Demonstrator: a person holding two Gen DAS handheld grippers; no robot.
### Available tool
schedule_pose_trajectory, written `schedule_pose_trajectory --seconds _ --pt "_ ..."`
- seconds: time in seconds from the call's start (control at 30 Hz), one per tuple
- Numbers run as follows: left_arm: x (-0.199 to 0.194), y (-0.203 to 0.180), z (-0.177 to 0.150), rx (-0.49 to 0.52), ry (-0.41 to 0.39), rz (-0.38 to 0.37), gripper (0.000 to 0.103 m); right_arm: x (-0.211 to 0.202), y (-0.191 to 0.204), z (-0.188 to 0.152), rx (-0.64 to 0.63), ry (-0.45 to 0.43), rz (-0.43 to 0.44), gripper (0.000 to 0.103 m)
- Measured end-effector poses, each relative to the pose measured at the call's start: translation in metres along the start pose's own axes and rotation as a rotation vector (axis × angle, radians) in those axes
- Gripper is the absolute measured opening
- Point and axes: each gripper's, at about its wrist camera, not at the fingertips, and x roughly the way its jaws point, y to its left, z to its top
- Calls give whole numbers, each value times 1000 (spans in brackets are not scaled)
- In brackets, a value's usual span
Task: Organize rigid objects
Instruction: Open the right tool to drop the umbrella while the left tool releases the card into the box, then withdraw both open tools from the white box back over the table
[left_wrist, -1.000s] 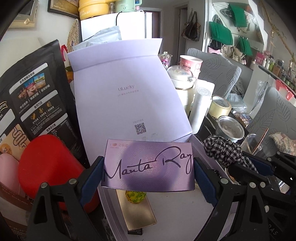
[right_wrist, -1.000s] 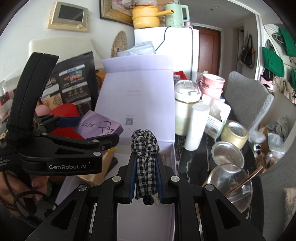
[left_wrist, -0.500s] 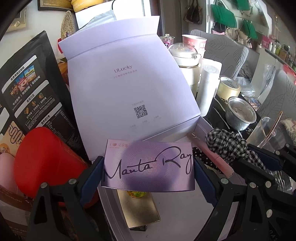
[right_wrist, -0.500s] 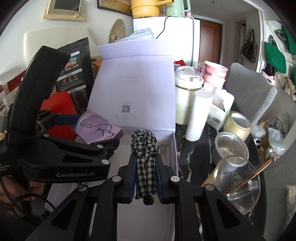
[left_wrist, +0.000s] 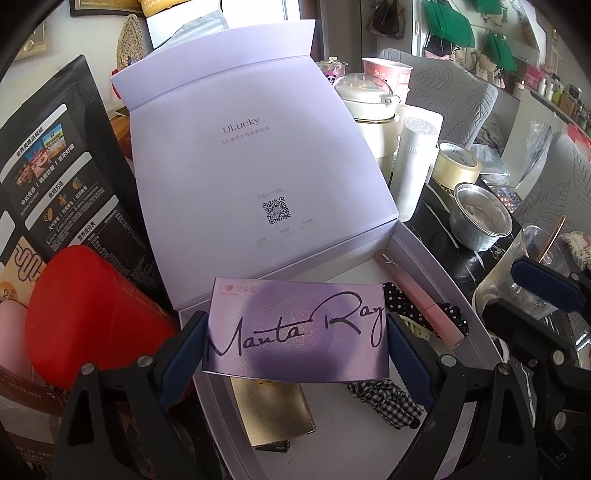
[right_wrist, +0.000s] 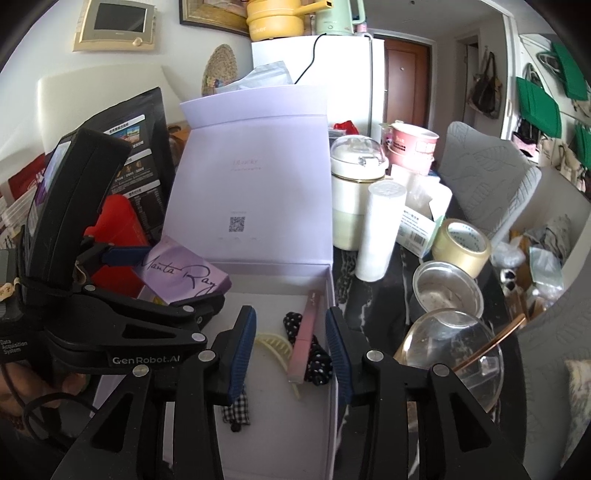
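Observation:
My left gripper (left_wrist: 295, 336) is shut on a purple "Manta Ray" box (left_wrist: 295, 325), held above the open lilac box (left_wrist: 351, 435). In the right wrist view that left gripper (right_wrist: 166, 275) and the Manta Ray box (right_wrist: 184, 273) hang over the lilac box's (right_wrist: 330, 295) left side. My right gripper (right_wrist: 290, 317) hovers over the tray with its jaws opening and nothing pressed between the pads. The checked scrunchie (right_wrist: 236, 406) lies on the tray floor under its left finger, seen also as the checked scrunchie (left_wrist: 384, 400). A pink tube (right_wrist: 304, 339), a polka-dot scrunchie (right_wrist: 317, 365) and a cream hair clip (right_wrist: 275, 349) lie in the tray.
A gold box (left_wrist: 273, 410) lies in the tray's near left. A red canister (left_wrist: 92, 317) and a black bag (left_wrist: 55, 177) stand left of the box. Right of it stand a glass bowl (right_wrist: 454, 354), metal cup (right_wrist: 447, 291), tape roll (right_wrist: 461, 247) and white cylinder (right_wrist: 380, 232).
The right gripper's jaws have spread and the checked scrunchie has dropped from them onto the tray floor. The left gripper has tilted down a little, still holding the purple box.

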Motion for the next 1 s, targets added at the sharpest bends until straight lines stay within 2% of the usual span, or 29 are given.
schedule_pose_trajectory --seconds 0.27,0.33,0.6,0.83,1.0 --pt "-2 1 0 -17 19 -7 94 -9 -3 2 6 -15 -8 39" --pt "-3 1 -1 -18 20 -4 98 -11 -3 3 7 -19 -10 39" --pt "-17 -2 -1 -14 -6 -2 99 -21 -3 3 8 -37 -13 39" --pt "-39 -3 -6 -21 -31 11 99 -37 -3 2 15 -44 -20 39" --pt "-70 -2 -10 -33 -77 14 99 -61 5 2 7 -72 -18 39"
